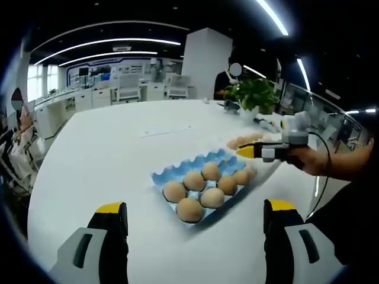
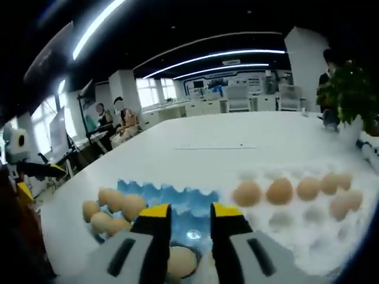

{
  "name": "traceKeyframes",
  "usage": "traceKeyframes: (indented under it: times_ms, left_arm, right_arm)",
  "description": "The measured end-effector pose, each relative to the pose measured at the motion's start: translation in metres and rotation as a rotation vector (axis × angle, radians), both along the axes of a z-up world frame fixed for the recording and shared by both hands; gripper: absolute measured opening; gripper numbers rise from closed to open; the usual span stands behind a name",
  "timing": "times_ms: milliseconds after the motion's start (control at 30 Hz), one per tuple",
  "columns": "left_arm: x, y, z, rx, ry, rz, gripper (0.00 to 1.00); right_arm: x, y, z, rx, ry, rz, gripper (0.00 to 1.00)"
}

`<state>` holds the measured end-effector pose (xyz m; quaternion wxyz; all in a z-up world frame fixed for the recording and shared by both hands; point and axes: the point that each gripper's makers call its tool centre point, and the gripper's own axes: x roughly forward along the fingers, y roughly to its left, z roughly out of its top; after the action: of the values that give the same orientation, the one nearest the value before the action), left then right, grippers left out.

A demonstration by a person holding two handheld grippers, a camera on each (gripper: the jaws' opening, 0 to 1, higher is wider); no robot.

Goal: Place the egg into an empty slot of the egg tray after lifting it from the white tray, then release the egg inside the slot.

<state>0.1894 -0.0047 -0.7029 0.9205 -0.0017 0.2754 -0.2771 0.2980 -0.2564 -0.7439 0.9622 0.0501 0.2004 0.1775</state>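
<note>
Blue moulded pulp formed the egg tray, which lay on the white bench with seven brown eggs in its slots in the left gripper view. Its far slots were bare. The left gripper hung above the near bench with its yellow-tipped jaws spread wide apart and nothing between them. Beyond the tray, the right gripper came in from the right, held in a person's hand, its tips pointing over the tray's far corner. A potted plant stood further back on the bench.

In the right gripper view, the right gripper hovered over the blue egg tray, its jaws parted. An egg showed low between them; I could not tell whether the jaws touched it or whether it sat in a slot. Other eggs filled the tray's left slots. Just to the right lay the white tray, with a row of brown eggs along its far side and bare hollows nearer. At the far left edge of this view the left gripper showed.
</note>
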Motion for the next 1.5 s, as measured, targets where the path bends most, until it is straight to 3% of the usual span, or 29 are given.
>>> traceKeyframes:
  times_ms: [267,367,533,667,933,1033,1300,1500]
  left_arm:
    - [0.001,-0.001,0.001,0.003,-0.003,-0.004,0.96]
    - [0.001,0.0,0.0,0.006,0.0,0.006,0.96]
    - [0.001,0.001,0.001,0.005,0.001,0.009,0.96]
    - [0.001,0.0,0.001,0.007,-0.001,0.006,0.96]
    - [0.001,0.004,0.001,0.01,0.0,0.016,0.96]
    - [0.001,0.004,0.001,0.009,-0.001,0.017,0.96]
    - [0.001,0.005,0.002,0.01,-0.003,0.019,0.96]
    - [0.003,0.006,0.002,0.005,-0.005,0.025,0.96]
  right_arm:
    - [0.008,-0.085,0.006,-0.02,-0.026,-0.206,0.25]
    - [0.009,-0.13,0.003,-0.07,-0.02,-0.308,0.25]
    - [0.009,-0.17,-0.005,-0.09,0.0,-0.402,0.27]
    - [0.012,-0.183,-0.013,-0.142,0.017,-0.414,0.27]
    - [0.022,-0.182,-0.028,-0.208,0.058,-0.375,0.3]
    - [0.021,-0.19,-0.034,-0.317,0.066,-0.345,0.27]
    - [0.018,-0.188,-0.027,-0.244,0.056,-0.352,0.26]
    - [0.016,-0.179,0.003,-0.197,-0.025,-0.375,0.26]
